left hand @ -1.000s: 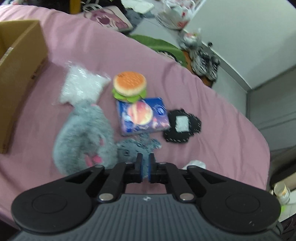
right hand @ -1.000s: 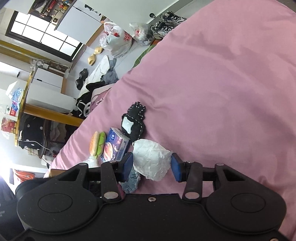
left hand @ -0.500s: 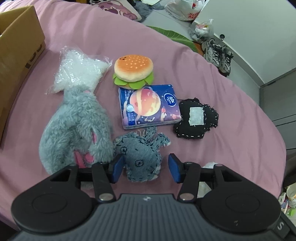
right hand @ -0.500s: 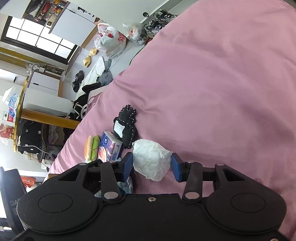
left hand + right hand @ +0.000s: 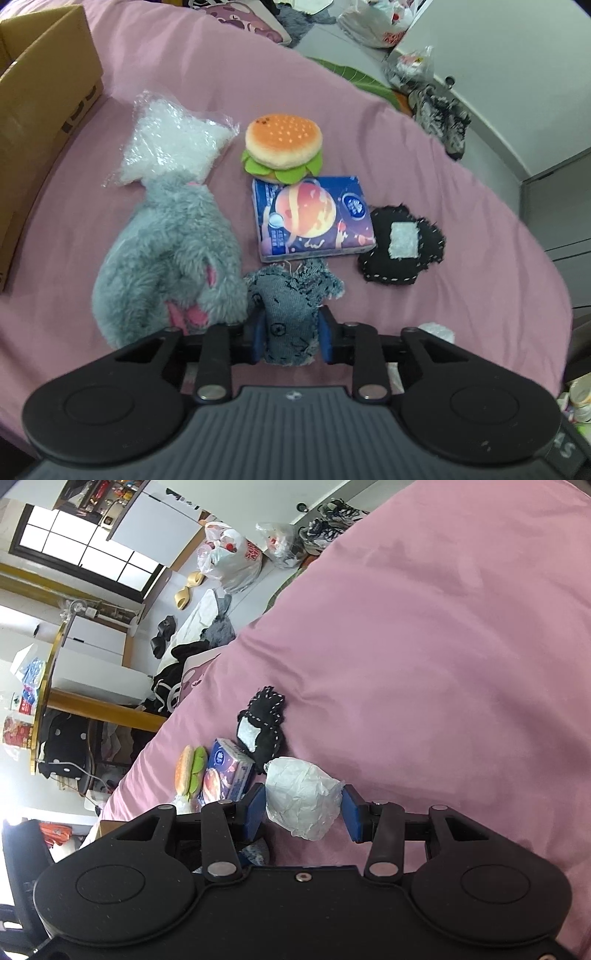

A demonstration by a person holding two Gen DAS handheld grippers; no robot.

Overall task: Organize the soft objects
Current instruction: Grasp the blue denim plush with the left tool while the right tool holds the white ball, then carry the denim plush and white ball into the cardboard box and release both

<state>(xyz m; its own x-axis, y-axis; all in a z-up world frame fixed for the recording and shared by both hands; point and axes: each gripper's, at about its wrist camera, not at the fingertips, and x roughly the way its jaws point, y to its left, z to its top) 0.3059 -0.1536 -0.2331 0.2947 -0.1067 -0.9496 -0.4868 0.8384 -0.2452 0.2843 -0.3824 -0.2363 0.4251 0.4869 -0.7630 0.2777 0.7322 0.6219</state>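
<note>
The left gripper has its 2 blue pads pressed against the sides of the denim toy, narrowed to the toy's width and gripping its near end. The toy's long axis runs straight ahead from the gripper, along the fingers, with its frayed far end lying just short of the tissue pack. The grey plush touches the toy on its left side, so a straight lift risks dragging that fur along.

The cardboard box stands at the far left of the pink bedspread, well apart from the toy. It lies left of and beyond the left gripper, so this hand looks the nearer one for carrying things there, if the box is where the soft things go.

The right gripper brackets a crumpled white wad. Its pads stand at the wad's sides, but I cannot tell whether they squeeze it or only touch. The wad sits on the bedspread just this side of the black patch.

Also waiting: the burger plush and the bag of white filling.
</note>
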